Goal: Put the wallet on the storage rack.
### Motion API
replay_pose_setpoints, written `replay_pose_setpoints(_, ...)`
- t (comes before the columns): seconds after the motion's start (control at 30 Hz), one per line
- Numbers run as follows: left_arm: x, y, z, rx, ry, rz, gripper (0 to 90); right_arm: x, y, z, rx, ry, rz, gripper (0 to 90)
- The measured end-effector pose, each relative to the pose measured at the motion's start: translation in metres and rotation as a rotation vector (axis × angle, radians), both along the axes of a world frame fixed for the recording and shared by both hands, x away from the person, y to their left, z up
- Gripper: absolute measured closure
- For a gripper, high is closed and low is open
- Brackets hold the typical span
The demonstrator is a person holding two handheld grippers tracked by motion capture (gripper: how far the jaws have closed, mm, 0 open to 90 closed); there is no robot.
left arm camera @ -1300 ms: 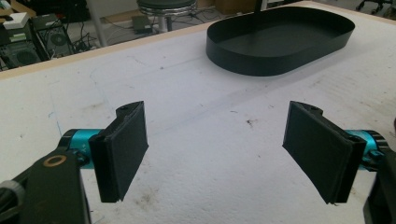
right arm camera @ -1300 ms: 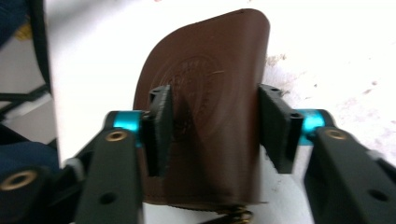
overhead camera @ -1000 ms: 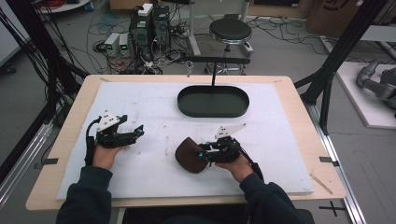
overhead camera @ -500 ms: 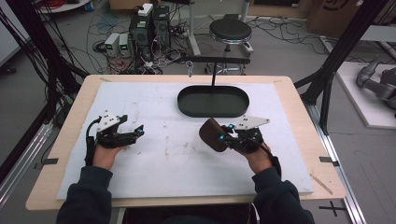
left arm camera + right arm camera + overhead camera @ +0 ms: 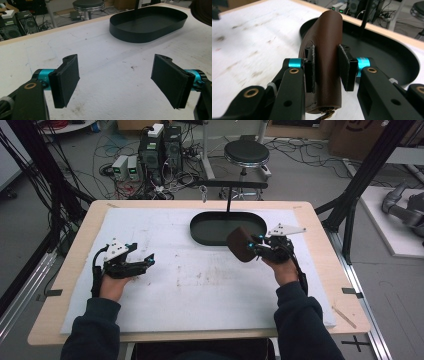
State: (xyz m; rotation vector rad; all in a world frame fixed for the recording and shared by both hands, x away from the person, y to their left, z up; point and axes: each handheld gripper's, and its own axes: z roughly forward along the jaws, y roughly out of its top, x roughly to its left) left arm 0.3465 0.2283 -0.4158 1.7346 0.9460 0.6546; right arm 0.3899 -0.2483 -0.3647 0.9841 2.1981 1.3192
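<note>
- Black oval metal tray (image 5: 200, 234) sits at the far centre of the white foam mat (image 5: 200, 285); the tray floor that shows is bare.
- A black T-shaped stand (image 5: 229, 195) rises at the tray's far edge.
- Right gripper (image 5: 255, 248) is clamped on a brown leather pouch (image 5: 240, 244), both pads pressing its sides, seen close in the right gripper view (image 5: 327, 50).
- Pouch is lifted off the mat and held on edge at the tray's near right rim, partly over it; a metal zip pull shows at its lower end in the right gripper view.
- Left gripper (image 5: 148, 261) rests on the near left of the mat, well apart from the tray and the pouch.
- Its jaws stand wide apart with nothing between them; the left gripper view shows only bare mat between the pads (image 5: 66, 81).
- Wooden table (image 5: 320, 232) carries the mat.
</note>
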Motion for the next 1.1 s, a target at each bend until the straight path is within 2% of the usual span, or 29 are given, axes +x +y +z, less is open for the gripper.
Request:
replay_pose_setpoints(0.3,0.000,0.002,0.000,-0.009,-0.004,-0.006,22.1,0.045,0.013,0.019,0.021,-0.002,-0.028,70.3)
replay_pose_setpoints(0.5,0.000,0.002,0.000,-0.013,-0.010,-0.012,22.1,0.071,0.024,0.020,0.009,0.006,-0.055,70.1)
replay_pose_setpoints(0.57,0.000,0.002,0.000,-0.016,-0.011,-0.013,22.1,0.080,0.025,0.016,0.033,0.020,-0.068,70.1)
replay_pose_setpoints(0.8,0.001,0.003,0.000,-0.017,-0.007,-0.018,22.1,0.107,0.036,-0.011,0.080,0.118,-0.102,69.6)
replay_pose_setpoints(0.9,0.001,0.003,-0.001,-0.018,-0.006,-0.018,22.1,0.116,0.046,-0.023,0.063,0.152,-0.117,69.3)
replay_pose_setpoints(1.0,0.000,0.002,0.000,-0.021,-0.008,-0.018,22.1,0.125,0.052,-0.033,0.068,0.192,-0.149,68.6)
replay_pose_setpoints(1.07,0.000,0.003,0.000,-0.019,-0.007,-0.019,22.1,0.129,0.055,-0.039,0.046,0.193,-0.185,67.1)
replay_pose_setpoints(1.1,0.000,0.003,0.000,-0.019,-0.006,-0.019,22.2,0.130,0.054,-0.041,0.054,0.197,-0.203,66.5)
